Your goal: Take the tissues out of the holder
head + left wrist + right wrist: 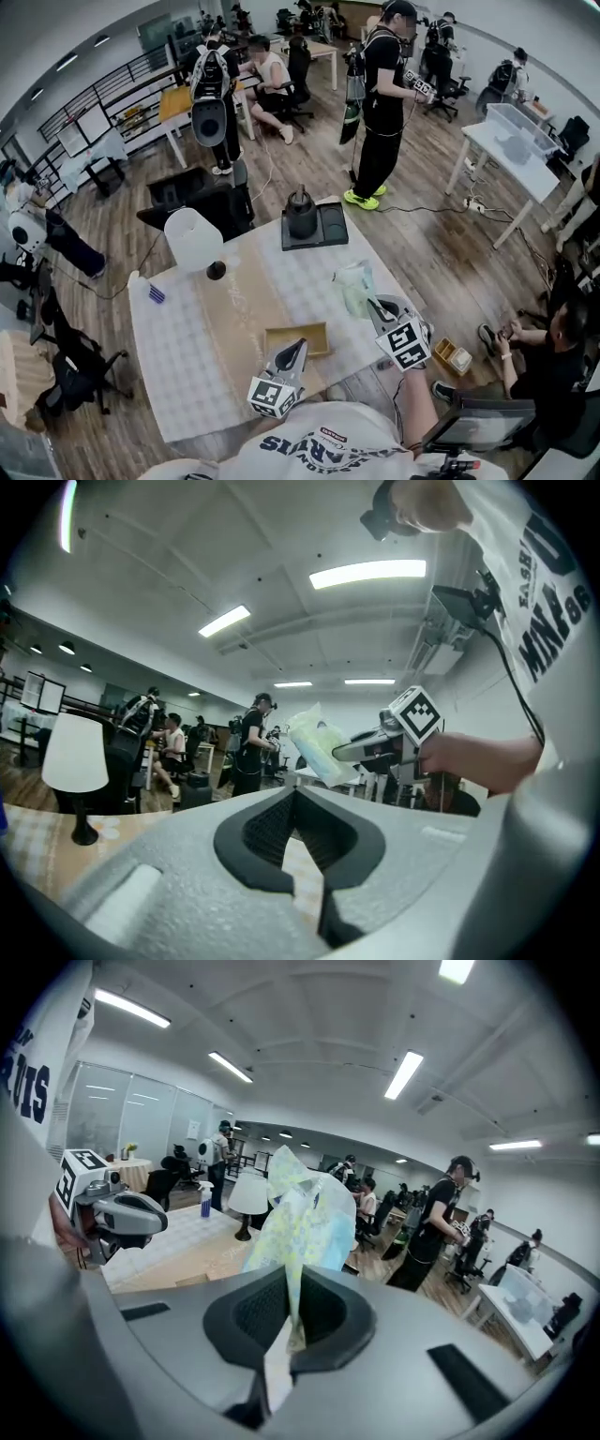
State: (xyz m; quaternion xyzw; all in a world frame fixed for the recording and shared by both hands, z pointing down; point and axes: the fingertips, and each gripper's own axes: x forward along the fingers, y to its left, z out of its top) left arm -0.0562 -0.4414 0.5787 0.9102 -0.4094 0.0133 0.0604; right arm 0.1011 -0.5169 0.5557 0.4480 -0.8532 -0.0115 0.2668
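**Thin pinch on the wrapper could drop the pack**

The right gripper (375, 307) is clamped on a fold of the tissue pack (353, 286), holding it in the air to the right of the wooden holder (298, 338) and clear of it. The grip catches only the wrapper, so a quick swing could slip or tear it and drop the pack over the right edge of the table (206, 347). The left gripper (299, 348) is closed and empty at the holder's near side. The holder's inside is too small to read.
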